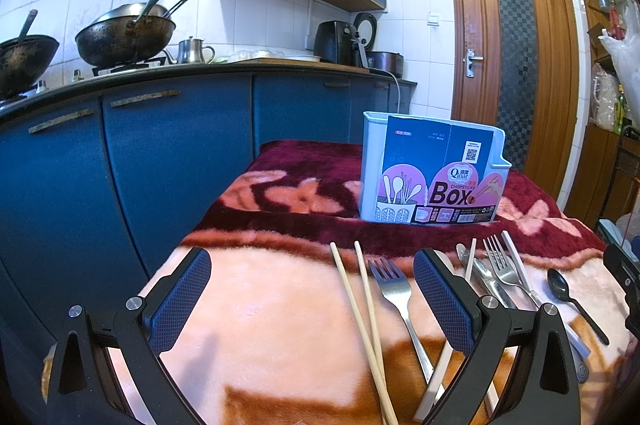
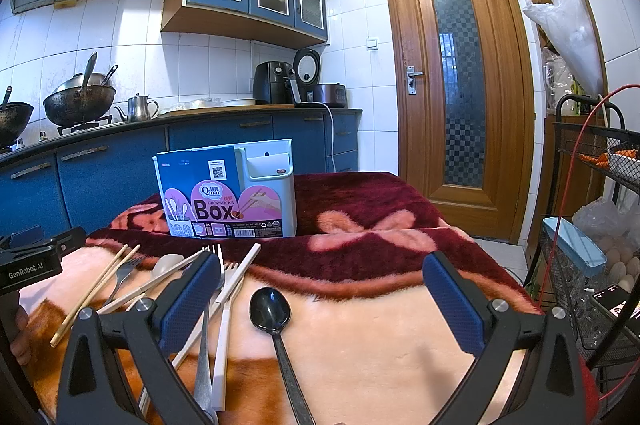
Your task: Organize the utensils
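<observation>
Left gripper [image 1: 312, 299]: fingers spread wide, nothing between the pads, low over the blanket-covered tabletop [image 1: 256, 309].

Utensils lie loose on the pink and maroon blanket, left to right:
- wooden chopsticks [image 1: 362, 317], a pair, crossing near their lower ends; bottoms cut off by the frame edge.
- steel fork [image 1: 394, 291], tines toward the box, handle running under the left gripper's right finger.
- a pile just beside it: white chopsticks [image 2: 236, 277], a pale spoon [image 2: 166, 265] and a second steel fork [image 1: 498, 259], overlapping; how many pieces cannot be told, the fingers of both grippers cover part of the pile.
- black spoon [image 2: 270, 309], alone, bowl up, apart from the pile; handle end leaves the right wrist view.

Chopsticks box [image 2: 228, 189]: pale blue plastic holder, upright at the far side of the tabletop, behind the utensils, a printed card sleeve reading "CHOPSTICKS BOX" across its front. Inside not visible.

Right gripper [image 2: 322, 301]: fingers wide apart, holding nothing; black spoon lies between them, nearer the left finger, not touched.

Kitchen cabinets [image 1: 120, 153] and wooden door [image 2: 456, 85] behind.
</observation>
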The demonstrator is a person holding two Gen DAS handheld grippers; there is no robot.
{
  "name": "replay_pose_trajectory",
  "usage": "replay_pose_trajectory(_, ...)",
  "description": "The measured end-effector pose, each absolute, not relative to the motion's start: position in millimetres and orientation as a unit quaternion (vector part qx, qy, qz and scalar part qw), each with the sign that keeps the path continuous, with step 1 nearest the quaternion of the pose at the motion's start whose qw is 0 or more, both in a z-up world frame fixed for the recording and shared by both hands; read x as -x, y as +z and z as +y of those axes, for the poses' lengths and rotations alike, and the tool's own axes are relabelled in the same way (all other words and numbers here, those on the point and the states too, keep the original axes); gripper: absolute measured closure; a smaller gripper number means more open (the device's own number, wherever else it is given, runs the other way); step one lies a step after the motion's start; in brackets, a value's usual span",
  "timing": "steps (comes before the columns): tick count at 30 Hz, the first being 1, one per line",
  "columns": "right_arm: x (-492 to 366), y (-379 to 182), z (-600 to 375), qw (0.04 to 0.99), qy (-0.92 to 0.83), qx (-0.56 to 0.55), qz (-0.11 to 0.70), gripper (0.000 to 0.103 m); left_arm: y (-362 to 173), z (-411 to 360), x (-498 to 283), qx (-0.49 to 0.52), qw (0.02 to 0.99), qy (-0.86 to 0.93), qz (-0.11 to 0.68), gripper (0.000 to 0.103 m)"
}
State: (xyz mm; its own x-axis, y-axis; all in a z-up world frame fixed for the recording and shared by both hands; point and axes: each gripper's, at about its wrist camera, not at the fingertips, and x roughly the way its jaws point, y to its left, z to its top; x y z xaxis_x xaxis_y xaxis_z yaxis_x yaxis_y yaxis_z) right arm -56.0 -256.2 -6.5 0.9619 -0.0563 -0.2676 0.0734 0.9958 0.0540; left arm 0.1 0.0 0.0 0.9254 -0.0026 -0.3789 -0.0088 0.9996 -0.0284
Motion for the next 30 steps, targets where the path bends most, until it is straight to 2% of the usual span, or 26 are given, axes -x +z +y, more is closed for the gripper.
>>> replay_pose_trajectory(14,54.5,-6.0,-259.1,0.987,-0.030,-0.038,0.153,0.000,0.5,0.4,-1.5,0.016,0.979,-0.002,0.202,0.002)
replay_pose_trajectory(23,40.5,1.9,-268.5,0.973,-0.015,-0.037,0.229,0.000,6.2,12.2,-10.5,0.019,0.967,-0.018,0.252,0.002)
replay_pose_trajectory(30,27.8,1.3,-269.2,0.950,0.017,-0.027,0.312,0.003,6.4,9.4,-24.9,-0.026,0.952,-0.031,0.304,0.002)
